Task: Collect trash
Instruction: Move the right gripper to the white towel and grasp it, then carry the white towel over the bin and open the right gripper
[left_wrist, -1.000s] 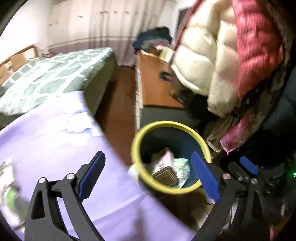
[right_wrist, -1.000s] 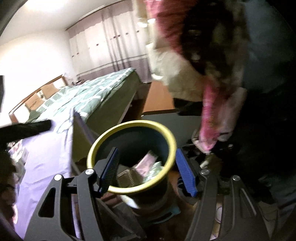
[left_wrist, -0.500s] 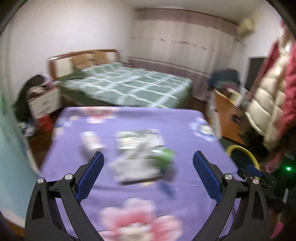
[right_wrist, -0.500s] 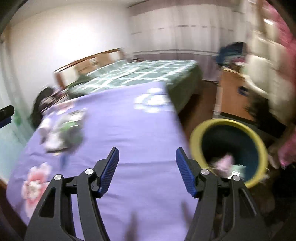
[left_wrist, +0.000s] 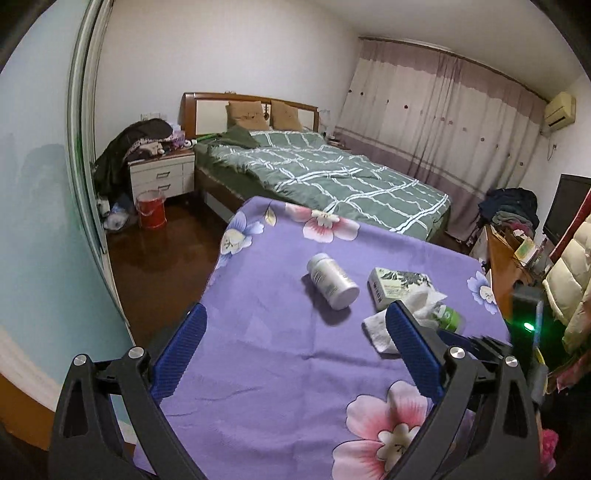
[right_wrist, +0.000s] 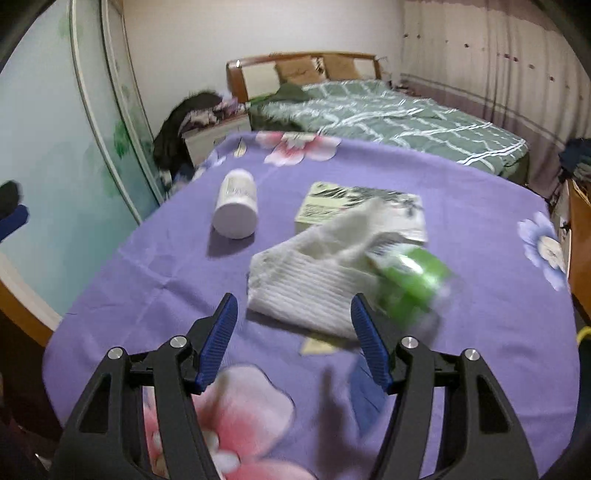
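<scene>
Your right claw (right_wrist: 291, 338) hangs open and empty just short of the white sock (right_wrist: 306, 284) on the purple surface (right_wrist: 480, 295); left claw (left_wrist: 295, 354) open too. You're lining up a pick: ease down and straddle it.

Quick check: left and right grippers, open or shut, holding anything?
Left gripper: open, empty, over the purple cloth.
Right gripper: open, empty, pointed at the white sock.
</scene>
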